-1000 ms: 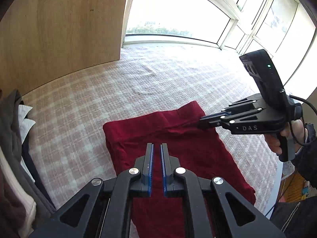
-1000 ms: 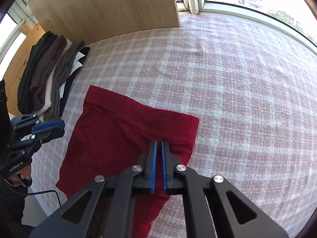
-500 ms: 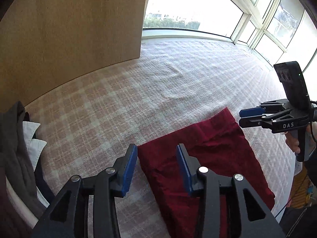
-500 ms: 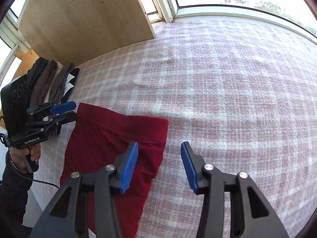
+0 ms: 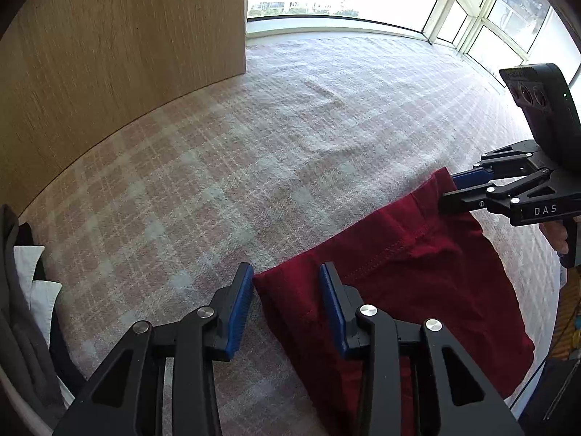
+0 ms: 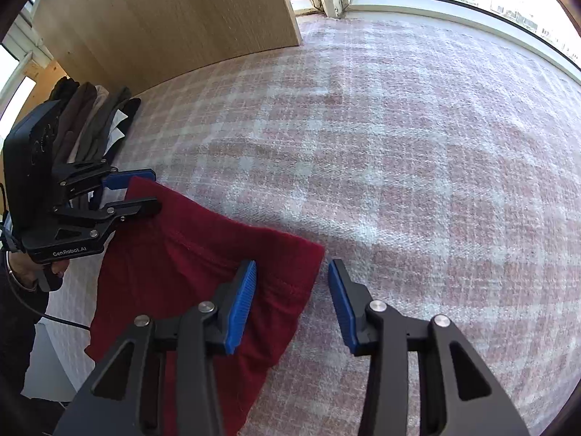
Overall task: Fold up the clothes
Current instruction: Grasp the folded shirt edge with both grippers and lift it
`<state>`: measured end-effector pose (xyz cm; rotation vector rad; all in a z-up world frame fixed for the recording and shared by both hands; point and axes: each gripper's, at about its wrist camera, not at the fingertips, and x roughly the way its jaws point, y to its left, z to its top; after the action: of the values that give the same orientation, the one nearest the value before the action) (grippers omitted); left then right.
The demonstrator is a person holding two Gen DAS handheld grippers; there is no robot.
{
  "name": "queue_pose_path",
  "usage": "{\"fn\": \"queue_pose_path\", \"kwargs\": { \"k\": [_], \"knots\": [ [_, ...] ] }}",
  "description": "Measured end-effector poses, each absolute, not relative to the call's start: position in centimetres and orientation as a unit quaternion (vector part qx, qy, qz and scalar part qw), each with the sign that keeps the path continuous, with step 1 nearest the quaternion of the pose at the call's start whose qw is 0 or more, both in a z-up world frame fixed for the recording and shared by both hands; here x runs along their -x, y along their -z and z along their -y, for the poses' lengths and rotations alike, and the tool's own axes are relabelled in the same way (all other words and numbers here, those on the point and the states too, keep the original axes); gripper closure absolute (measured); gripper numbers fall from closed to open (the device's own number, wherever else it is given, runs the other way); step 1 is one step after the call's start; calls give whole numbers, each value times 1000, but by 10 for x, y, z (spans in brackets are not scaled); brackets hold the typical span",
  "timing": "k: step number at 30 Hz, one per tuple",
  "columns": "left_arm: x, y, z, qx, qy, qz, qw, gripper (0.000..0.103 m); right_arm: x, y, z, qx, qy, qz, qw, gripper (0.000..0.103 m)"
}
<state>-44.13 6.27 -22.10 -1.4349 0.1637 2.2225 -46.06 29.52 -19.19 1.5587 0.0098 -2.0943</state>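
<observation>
A dark red garment (image 5: 410,283) lies folded flat on the pink checked cloth, near its front edge. It also shows in the right wrist view (image 6: 203,269). My left gripper (image 5: 287,305) is open, its jaws astride the garment's far left corner, holding nothing. My right gripper (image 6: 292,298) is open, its jaws astride the far right corner, holding nothing. Each gripper shows in the other's view: the right one (image 5: 454,190) at the garment's right corner, the left one (image 6: 145,190) at its left corner.
A pile of dark and white folded clothes (image 6: 94,123) lies at the left, also seen in the left wrist view (image 5: 25,290). A wooden panel (image 5: 120,54) stands behind. Windows run along the far side. The checked cloth (image 6: 399,163) stretches far beyond the garment.
Both grippers were shut on the red garment a second ago. They have opened, let it go, and drawn back to its far corners.
</observation>
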Motion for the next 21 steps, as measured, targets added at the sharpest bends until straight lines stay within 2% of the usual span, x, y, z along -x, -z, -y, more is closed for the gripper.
{"fn": "queue_pose_path", "kwargs": {
  "k": [3,4,7,16,21],
  "knots": [
    [440,219,-60,521,-813,-47,255,91,460,189,-301,-571,772,26,279,86],
    [439,218,-58,519,-814,-43,257,93,460,188,-305,-570,770,42,285,90],
    [432,208,-50,502,-819,-17,276,94,456,179,-313,-562,768,75,299,92],
    [328,129,-32,393,-852,-36,345,94,373,101,-323,-476,811,42,337,93],
    [314,127,-33,415,-836,-50,356,94,332,83,-315,-464,816,-6,345,93]
  ]
}}
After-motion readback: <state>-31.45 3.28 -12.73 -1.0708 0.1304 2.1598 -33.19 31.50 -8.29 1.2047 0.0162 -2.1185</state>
